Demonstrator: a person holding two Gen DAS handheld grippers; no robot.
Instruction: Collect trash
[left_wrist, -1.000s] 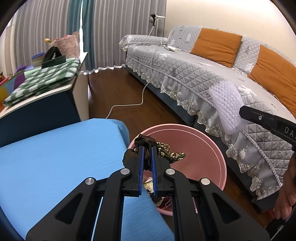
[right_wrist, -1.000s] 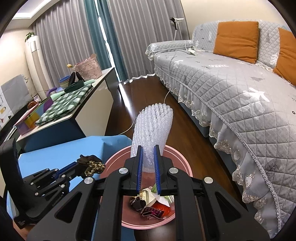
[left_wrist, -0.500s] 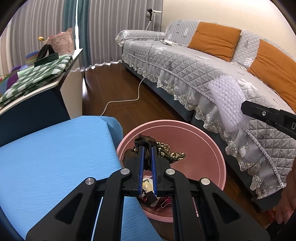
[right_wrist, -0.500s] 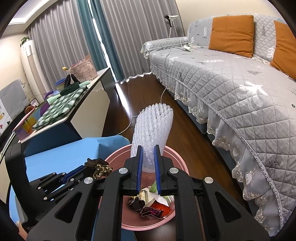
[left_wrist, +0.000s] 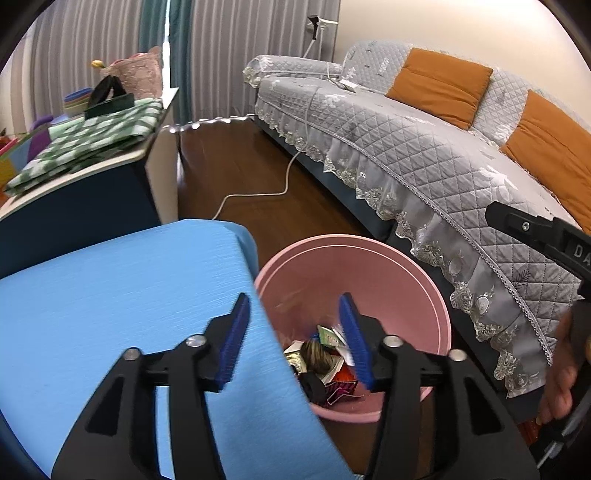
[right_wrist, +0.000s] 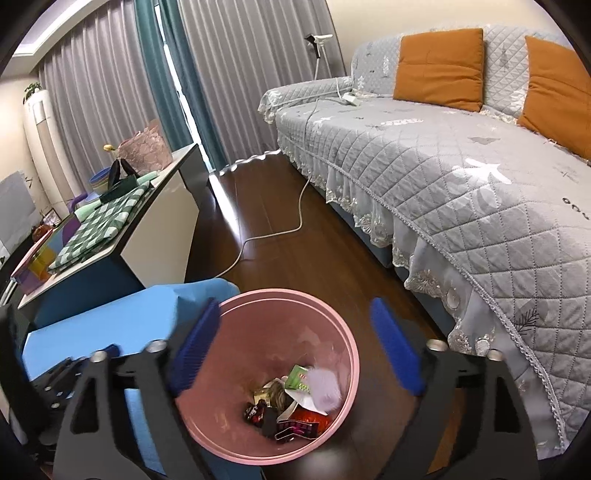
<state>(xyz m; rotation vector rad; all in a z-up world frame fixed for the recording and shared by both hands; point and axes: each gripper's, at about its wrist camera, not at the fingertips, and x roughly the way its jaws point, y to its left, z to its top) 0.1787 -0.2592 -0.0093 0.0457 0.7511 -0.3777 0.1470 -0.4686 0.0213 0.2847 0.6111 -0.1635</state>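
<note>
Your left gripper (left_wrist: 293, 338) has its fingers (left_wrist: 232, 347) spread apart and holds nothing; it hangs over the near rim of the pink bin (left_wrist: 388, 266), beside the blue table (left_wrist: 110, 295). Your right gripper (right_wrist: 295, 354) likewise has its fingers (right_wrist: 397, 347) wide apart and empty above the bin (right_wrist: 229, 424). The trash (right_wrist: 295, 402) lies in the bin's bottom, a blurred white piece (right_wrist: 325, 387) on top. The grey sofa (right_wrist: 461, 166) stands just beside.

A home living room. Shown by quilted sofa (right_wrist: 424, 155) with orange cushions (right_wrist: 437, 68), long curtains (right_wrist: 122, 88), wood floor (right_wrist: 280, 206).
</note>
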